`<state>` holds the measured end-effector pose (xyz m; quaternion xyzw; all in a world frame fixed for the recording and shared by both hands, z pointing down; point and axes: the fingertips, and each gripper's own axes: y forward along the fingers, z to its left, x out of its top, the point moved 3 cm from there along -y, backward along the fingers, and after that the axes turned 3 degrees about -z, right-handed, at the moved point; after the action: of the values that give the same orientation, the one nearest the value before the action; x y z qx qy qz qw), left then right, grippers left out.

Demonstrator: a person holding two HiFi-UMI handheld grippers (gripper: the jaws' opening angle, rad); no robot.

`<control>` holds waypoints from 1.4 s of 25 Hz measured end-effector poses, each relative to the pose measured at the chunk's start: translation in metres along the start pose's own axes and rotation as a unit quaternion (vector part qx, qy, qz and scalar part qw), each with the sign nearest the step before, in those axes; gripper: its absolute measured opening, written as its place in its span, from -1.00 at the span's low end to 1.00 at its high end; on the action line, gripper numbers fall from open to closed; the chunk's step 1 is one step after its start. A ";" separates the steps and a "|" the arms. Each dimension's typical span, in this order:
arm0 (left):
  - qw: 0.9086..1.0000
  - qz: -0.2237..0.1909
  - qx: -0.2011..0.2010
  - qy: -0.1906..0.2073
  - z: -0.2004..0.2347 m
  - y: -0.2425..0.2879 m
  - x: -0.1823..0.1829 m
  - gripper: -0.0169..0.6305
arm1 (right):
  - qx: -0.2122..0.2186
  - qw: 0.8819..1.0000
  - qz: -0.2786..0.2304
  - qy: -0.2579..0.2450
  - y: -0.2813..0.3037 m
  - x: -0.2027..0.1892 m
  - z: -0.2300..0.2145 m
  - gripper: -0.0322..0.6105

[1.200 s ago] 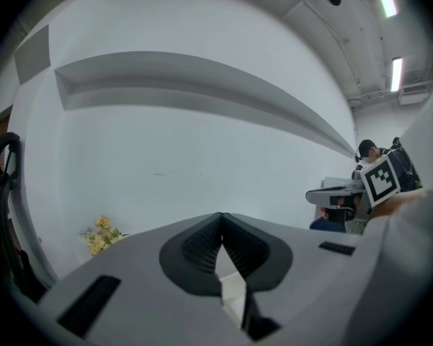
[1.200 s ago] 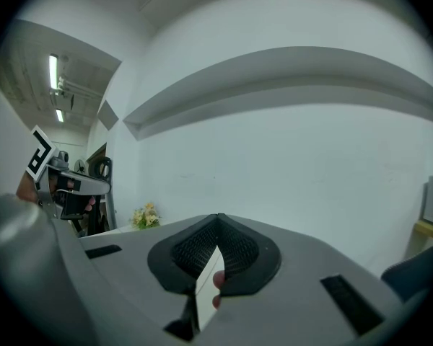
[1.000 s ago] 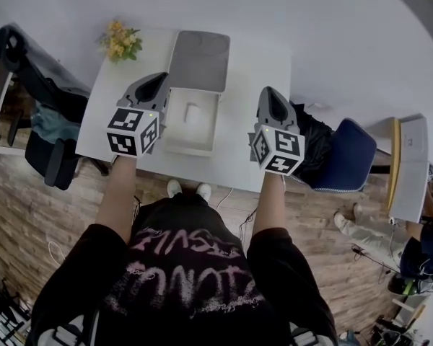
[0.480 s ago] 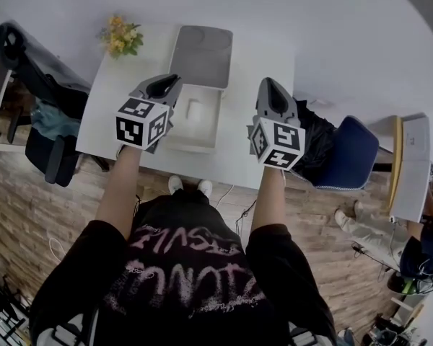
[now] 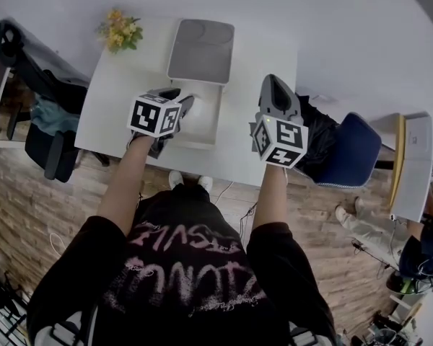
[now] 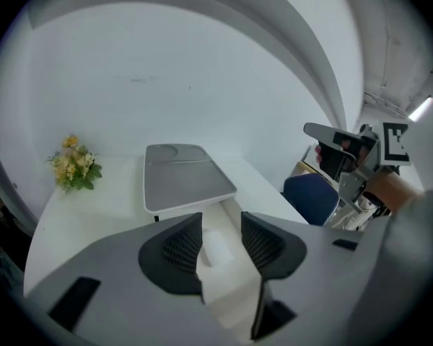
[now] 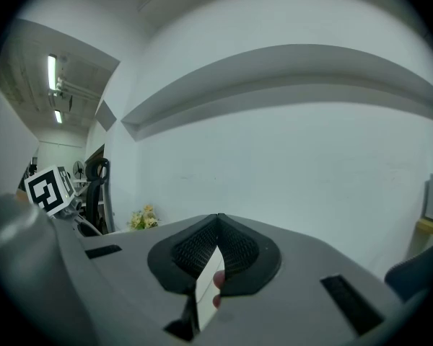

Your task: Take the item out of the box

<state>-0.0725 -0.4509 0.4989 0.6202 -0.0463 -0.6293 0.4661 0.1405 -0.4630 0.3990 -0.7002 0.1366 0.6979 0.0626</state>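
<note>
White table (image 5: 123,99) against a pale wall, over a wood-plank floor; flowers (image 5: 119,36) at its far left corner. The box (image 5: 211,125) lies open at mid-table, its grey lid (image 5: 200,51) folded back toward the wall. The left gripper (image 6: 221,229) hangs over the cavity with jaws opening; the item (image 6: 216,251) shows in the gap but below the pads, untouched. The right gripper (image 5: 274,85) waits beside the box, clenched on nothing.

Step in hand, as judged: descent for the grasp. Keep the jaws straddling the item, clear of the box walls, and close only once the pads flank it (a tilted approach risks catching the rim).

The item is small, white and rounded-rectangular, lying flat in the pale box interior; low contrast, finer detail unclear.
</note>
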 end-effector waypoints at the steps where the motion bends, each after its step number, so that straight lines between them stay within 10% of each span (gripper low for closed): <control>1: 1.000 0.011 -0.001 -0.006 0.000 0.004 -0.005 -0.42 | 0.000 1.000 0.001 0.002 0.000 -0.001 -0.001 -0.86; 35: 0.974 0.218 0.044 -0.034 0.003 0.092 -0.074 -0.35 | 0.001 0.998 0.063 0.010 0.021 -0.066 -0.047 -0.86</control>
<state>-0.0416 -0.4566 0.6131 0.5929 -0.2240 -0.5306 0.5629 0.1804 -0.4894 0.4676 -0.6972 0.1816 0.6932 0.0182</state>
